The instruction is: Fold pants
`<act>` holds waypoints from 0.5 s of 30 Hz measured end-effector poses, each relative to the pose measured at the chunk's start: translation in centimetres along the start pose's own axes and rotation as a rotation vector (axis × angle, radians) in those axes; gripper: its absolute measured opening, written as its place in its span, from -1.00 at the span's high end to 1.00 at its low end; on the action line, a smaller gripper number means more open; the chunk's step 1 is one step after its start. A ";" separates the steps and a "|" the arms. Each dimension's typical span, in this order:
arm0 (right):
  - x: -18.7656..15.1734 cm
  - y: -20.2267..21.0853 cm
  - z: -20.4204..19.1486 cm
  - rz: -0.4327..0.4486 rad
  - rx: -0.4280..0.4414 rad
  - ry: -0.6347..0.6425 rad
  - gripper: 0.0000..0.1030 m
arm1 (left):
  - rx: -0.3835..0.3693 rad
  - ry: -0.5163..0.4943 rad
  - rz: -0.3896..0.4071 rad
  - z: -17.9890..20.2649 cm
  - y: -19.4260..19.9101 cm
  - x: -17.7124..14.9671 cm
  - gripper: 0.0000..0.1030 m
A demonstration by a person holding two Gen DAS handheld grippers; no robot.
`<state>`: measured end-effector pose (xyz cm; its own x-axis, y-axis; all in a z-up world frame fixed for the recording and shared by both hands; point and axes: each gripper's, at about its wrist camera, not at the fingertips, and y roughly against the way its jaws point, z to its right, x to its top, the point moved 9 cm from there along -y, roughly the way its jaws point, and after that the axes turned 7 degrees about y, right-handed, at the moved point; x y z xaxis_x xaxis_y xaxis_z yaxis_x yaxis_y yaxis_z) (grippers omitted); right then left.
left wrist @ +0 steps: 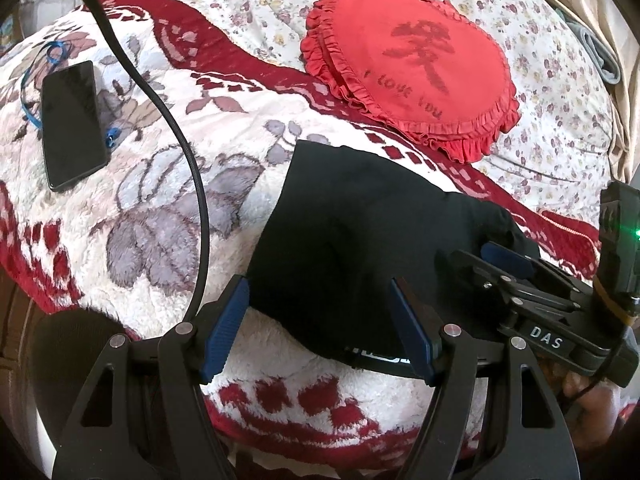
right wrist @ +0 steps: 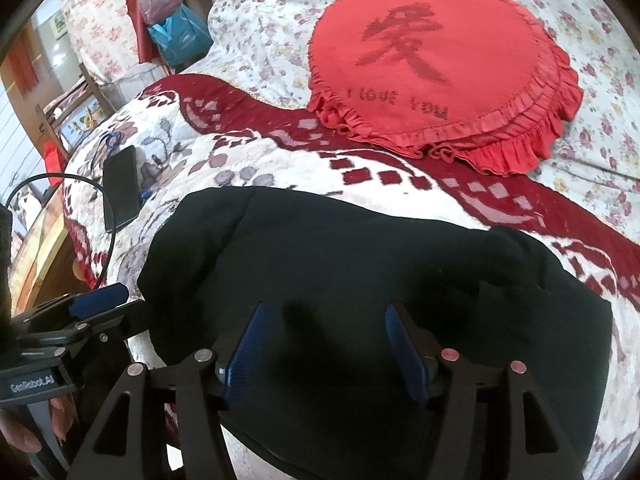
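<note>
I hold both hand-held grippers, left [left wrist: 320, 320] and right [right wrist: 324, 344], jaws apart, gripping nothing, over the folded black cloth pants [right wrist: 360, 272] on the bed's fleecy red-and-white blanket [left wrist: 160, 208].

One black pants [left wrist: 340, 240]; one phone [left wrist: 72, 124]; one red cushion [left wrist: 412, 80]

Matt black cloth pants [right wrist: 360, 280] lie on a fluffy plush blanket [left wrist: 248, 208], beside a glossy phone [left wrist: 74, 124] and a ruffled red cloth cushion [left wrist: 412, 80]; ribbed blue gripper pads [left wrist: 226, 328].
</note>
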<state>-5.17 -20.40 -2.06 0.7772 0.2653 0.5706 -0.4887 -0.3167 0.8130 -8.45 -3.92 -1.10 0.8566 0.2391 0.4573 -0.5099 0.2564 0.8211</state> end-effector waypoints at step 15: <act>5.0 -3.3 -1.5 0.006 0.053 0.067 -0.33 | -0.090 0.149 -0.075 -2.2 -0.1 -1.9 -0.39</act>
<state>-0.26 -16.69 -1.67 0.7452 0.3234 0.5832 -0.4698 -0.3661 0.8033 -10.18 -2.28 -2.80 0.8745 0.3510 0.3349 -0.4562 0.3602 0.8137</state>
